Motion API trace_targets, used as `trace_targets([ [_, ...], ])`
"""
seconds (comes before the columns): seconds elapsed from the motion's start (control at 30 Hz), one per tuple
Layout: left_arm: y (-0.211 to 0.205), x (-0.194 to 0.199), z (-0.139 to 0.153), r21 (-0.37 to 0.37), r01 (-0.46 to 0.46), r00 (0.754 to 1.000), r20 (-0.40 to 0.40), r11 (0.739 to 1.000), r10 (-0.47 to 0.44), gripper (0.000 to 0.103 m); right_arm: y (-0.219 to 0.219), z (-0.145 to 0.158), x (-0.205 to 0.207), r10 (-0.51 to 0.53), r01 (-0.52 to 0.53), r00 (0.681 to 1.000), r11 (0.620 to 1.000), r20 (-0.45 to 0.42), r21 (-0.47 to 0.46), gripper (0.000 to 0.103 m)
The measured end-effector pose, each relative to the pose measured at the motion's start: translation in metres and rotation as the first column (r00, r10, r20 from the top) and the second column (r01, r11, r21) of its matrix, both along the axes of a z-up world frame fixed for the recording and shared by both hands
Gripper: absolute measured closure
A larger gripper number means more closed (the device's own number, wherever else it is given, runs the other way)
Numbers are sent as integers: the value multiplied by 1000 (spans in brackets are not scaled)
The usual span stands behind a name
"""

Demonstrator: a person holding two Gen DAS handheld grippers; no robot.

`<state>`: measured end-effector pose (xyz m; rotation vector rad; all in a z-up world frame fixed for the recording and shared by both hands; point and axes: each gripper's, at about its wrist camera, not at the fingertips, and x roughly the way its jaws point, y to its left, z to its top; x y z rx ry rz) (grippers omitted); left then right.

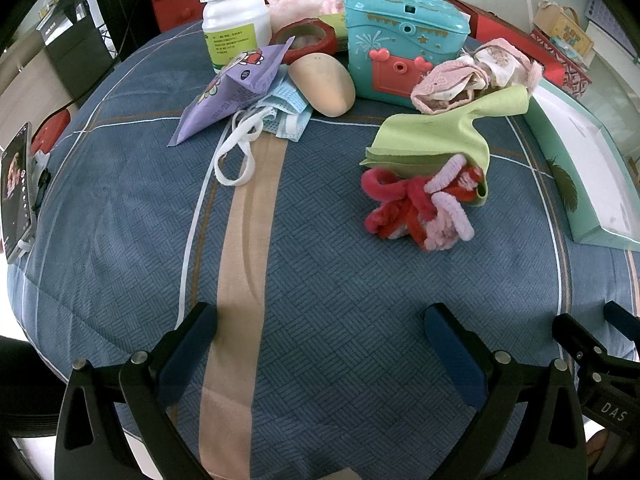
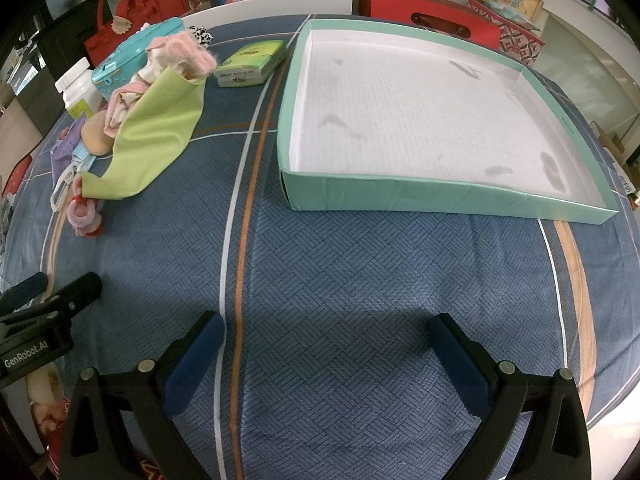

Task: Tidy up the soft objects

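Ahead of left fingers (image 1: 192, 344) — green cloth (image 1: 432, 136) | well apart

"GenRobot.AI" in white on the black body of the left tongs (image 2: 52, 292), seen from the right wrist. "DAS" on the right tongs (image 1: 592, 334). Purple packet (image 1: 236, 88) carries a printed date, only partly legible.

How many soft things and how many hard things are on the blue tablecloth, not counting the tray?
Soft: 4: green cloth, pipe-cleaner bundle, pink sock pile, blue face masks.
Hard: 3: white pill bottle, teal toy camera, red tape ring.
Other: 3: purple packet, tan sponge, green tissue pack.
Total: 10
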<state>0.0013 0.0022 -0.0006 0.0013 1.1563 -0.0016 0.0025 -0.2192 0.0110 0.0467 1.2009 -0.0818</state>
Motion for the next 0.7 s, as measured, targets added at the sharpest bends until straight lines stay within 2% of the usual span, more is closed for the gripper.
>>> trace_targets([
  [0.37, 0, 1, 2, -3, 4, 1000, -9, 1000, -4, 0, 1, 1, 1, 0, 0, 1000, 1000, -2, 1, 0],
  [0.43, 2, 2, 5, -22, 0, 1000, -18, 1000, 0, 0, 2, 5, 0, 2, -2, 1000, 1000, 8, -6, 0],
  [0.57, 12, 1, 21, -109, -4, 1000, -3, 994, 3, 0, 8, 31, -3, 16, -16, 996, 1000, 91, 0, 0],
  [0.7, 24, 4, 51, -113, 7, 998, 63, 994, 0, 0, 27, 61, -1, 84, -95, 984, 993, 160, 66, 0],
])
